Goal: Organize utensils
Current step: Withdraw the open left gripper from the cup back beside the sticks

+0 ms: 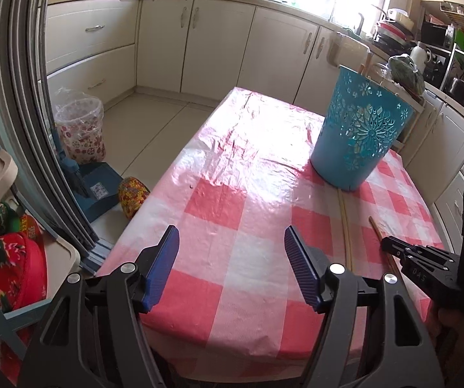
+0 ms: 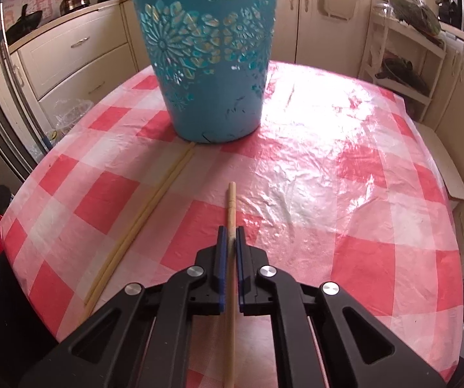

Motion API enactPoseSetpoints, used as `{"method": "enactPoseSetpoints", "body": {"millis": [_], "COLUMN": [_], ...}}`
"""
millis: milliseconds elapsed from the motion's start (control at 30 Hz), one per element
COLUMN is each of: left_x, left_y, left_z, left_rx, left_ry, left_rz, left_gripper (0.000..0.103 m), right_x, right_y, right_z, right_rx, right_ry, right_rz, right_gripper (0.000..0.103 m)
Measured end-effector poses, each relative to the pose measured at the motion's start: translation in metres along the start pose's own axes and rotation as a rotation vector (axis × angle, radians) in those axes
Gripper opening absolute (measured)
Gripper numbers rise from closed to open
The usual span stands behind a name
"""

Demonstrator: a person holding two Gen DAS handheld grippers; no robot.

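A tall blue cut-out bucket (image 2: 212, 64) stands on the red-and-white checked tablecloth (image 2: 345, 177); in the left wrist view the bucket (image 1: 358, 132) is at the far right, with stick ends poking above its rim. My right gripper (image 2: 231, 231) is shut on a single wooden chopstick (image 2: 231, 207) that lies pointing toward the bucket. A pale pair of chopsticks (image 2: 144, 220) lies on the cloth to its left, one end touching the bucket's base. My left gripper (image 1: 232, 242) hangs open over the cloth's near edge with nothing between its fingers; the right gripper (image 1: 390, 245) shows at its right.
Cream kitchen cabinets (image 1: 199, 42) line the far wall. A floral bin (image 1: 80, 129) and a blue dustpan (image 1: 99, 187) sit on the floor left of the table. A white shelf rack (image 2: 403, 64) stands beyond the table's right side.
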State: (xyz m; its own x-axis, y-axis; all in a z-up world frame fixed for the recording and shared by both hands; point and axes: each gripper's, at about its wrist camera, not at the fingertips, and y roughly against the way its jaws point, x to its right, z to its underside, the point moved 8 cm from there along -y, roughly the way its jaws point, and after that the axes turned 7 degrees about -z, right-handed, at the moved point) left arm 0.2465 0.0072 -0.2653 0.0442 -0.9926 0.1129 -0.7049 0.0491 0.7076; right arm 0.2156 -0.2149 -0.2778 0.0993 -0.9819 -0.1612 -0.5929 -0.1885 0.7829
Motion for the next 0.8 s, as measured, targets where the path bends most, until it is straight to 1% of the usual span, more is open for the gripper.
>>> {"method": "enactPoseSetpoints", "body": {"millis": [167,233,267,300,400,467,800], "left_x": [0.000,0.001,0.001,0.002,0.002,0.003,0.010], "left_y": [0.002,0.001,0.000,0.001,0.006,0.005,-0.005], "left_z": [0.000,0.002,0.003,0.002,0.001,0.004,0.016], "left_rx": [0.007,-0.003,-0.011,-0.009,0.014,0.004,-0.030], "left_ry": [0.006,0.005,0.007,0.005,-0.007,-0.005,-0.028], "left_rz": [0.004,0.005,0.009,0.009,0.002,0.003,0.001], "left_gripper": [0.064,0.064,0.064,0.064,0.064,0.064,0.064], "right_x": [-0.007,-0.008,-0.007,-0.007,-0.006,-0.007,0.004], "right_y": [0.001,0.002,0.001,0.002,0.013,0.020,0.028], "right_z": [0.004,0.004,0.004,0.003,0.000,-0.001,-0.002], "right_rx": [-0.007,-0.001,-0.003,-0.006,0.040,0.064,0.097], "right_ry": [0.072,0.085,0.077,0.063,0.028,0.019,-0.077], "right_rz": [0.035,0.041,0.036,0.031,0.010,0.000,-0.071], "right_gripper": [0.008,0.008,0.005,0.006,0.006,0.006,0.006]}}
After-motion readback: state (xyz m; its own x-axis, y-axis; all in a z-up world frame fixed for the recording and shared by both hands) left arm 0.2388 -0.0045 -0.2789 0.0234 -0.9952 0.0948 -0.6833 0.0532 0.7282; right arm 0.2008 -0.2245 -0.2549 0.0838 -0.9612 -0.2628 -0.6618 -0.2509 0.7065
